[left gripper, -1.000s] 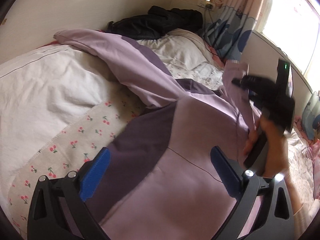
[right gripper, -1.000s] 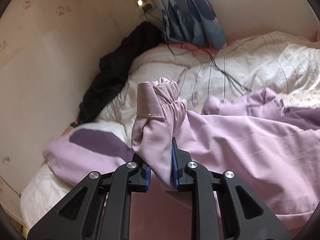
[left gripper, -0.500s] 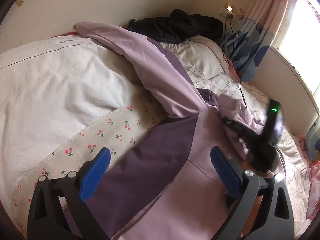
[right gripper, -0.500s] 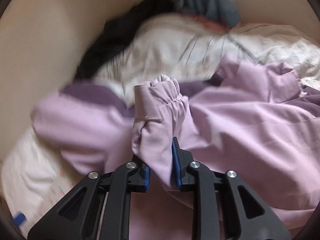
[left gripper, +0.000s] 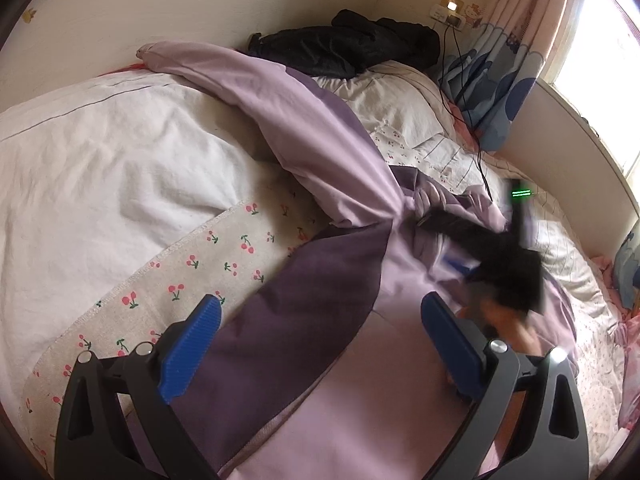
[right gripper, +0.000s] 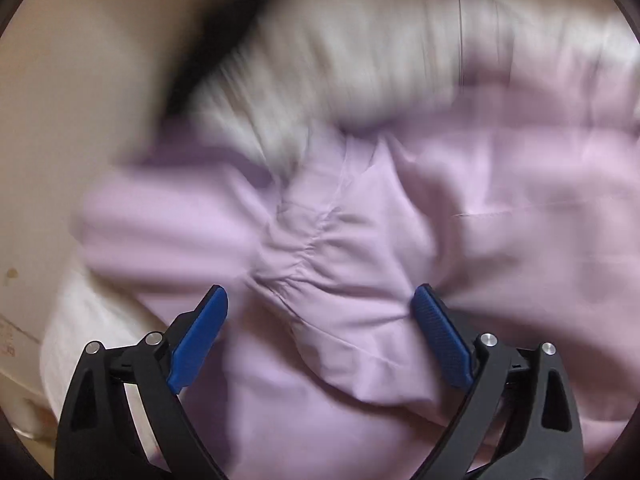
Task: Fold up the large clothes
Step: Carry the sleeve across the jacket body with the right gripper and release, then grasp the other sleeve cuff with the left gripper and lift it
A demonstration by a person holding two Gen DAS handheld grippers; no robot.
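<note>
A lilac jacket (left gripper: 320, 160) with dark purple panels lies spread over the bed. My left gripper (left gripper: 320, 320) hovers open above its body, nothing between the blue pads. One sleeve stretches toward the far wall. In the right wrist view my right gripper (right gripper: 320, 312) has its jaws opening wide; the elastic sleeve cuff (right gripper: 320, 248) lies loose between the pads (right gripper: 436, 328), which do not press on it. In the left wrist view the right gripper shows blurred at the right, held by a hand (left gripper: 508, 320) over the jacket.
White quilt (left gripper: 100, 168) with a cherry-print border (left gripper: 192, 272) covers the bed on the left. A black garment (left gripper: 344, 48) lies by the far wall. A curtain (left gripper: 504, 92), wall sockets and a hanging cable (left gripper: 472, 120) are at the back right, under a window.
The right gripper came down to the jacket and opened, letting go of the sleeve cuff it was pinching. The cuff now rests on the jacket. The left gripper stayed open and barely moved.
</note>
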